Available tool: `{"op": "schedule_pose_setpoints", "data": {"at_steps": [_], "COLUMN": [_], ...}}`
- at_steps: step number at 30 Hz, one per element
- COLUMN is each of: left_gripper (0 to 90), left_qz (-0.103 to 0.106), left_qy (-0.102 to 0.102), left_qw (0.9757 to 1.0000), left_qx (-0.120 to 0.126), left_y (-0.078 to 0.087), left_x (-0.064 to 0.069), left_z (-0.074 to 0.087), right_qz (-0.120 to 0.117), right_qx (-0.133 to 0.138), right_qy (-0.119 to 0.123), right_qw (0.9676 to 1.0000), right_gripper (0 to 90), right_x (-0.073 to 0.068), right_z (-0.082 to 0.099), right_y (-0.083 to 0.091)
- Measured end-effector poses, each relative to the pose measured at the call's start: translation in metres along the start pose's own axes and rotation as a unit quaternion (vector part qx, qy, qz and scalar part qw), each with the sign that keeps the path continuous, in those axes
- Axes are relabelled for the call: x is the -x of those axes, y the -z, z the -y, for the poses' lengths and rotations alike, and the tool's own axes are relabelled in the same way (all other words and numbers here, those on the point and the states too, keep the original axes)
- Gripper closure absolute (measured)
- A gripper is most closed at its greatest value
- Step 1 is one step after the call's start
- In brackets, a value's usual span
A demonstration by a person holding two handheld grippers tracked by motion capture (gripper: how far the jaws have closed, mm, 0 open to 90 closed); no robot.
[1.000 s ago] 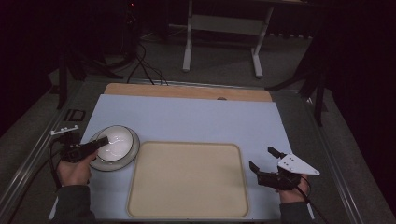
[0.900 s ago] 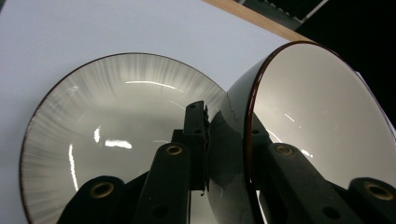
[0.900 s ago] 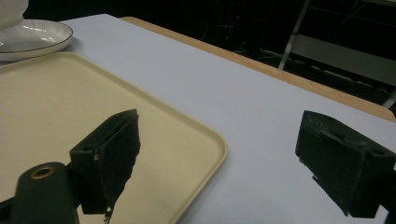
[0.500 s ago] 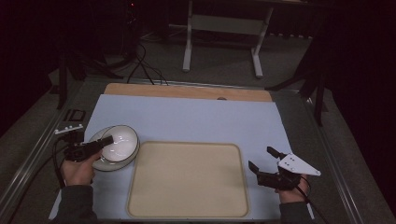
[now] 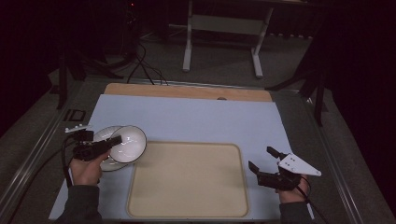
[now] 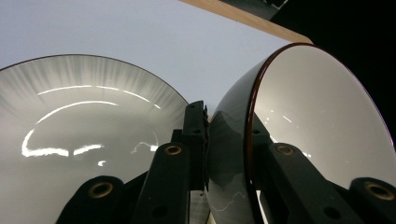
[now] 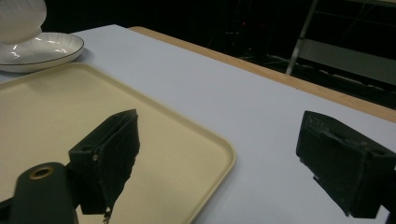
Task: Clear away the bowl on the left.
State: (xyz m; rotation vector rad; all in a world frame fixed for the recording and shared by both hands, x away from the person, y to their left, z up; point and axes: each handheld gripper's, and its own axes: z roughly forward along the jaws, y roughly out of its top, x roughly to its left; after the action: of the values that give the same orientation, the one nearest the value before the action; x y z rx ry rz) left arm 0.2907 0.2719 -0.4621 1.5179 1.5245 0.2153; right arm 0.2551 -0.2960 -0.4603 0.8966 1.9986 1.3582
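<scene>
A dark room surrounds the tabletop, which wears a pale blue mat with a wooden strip along its far edge. A beige tray lies in the middle, with nothing on it. At the mat's left side the left tool is clamped on the rim of a white bowl, one jaw inside and one outside, holding it tipped up over a white plate with a thin dark edge. The bowl looks like glazed ceramic: stiff, smooth, probably slippery and breakable, and fairly heavy for a rim pinch, so a deep grip on the wall seems wise. The plate directly beneath is the nearest thing to knock, and the tray's raised lip sits just beside them. The right tool hovers near the tray's right edge, jaws spread wide with nothing between them.
</scene>
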Motion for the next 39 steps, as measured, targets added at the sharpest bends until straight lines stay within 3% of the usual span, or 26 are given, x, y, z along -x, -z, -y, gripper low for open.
{"op": "schedule_pose_setpoints", "data": {"at_steps": [39], "left_gripper": [78.0], "left_qz": [0.032], "left_qy": [-0.049], "left_qw": [0.9978], "left_qx": [-0.031], "left_y": [-0.027], "left_x": [0.047], "left_z": [0.009], "right_qz": [0.003], "right_qx": [0.001], "right_qy": [0.005], "right_qw": [1.0000], "right_gripper": [13.1], "right_x": [0.001], "right_z": [0.000], "right_y": [0.001]}}
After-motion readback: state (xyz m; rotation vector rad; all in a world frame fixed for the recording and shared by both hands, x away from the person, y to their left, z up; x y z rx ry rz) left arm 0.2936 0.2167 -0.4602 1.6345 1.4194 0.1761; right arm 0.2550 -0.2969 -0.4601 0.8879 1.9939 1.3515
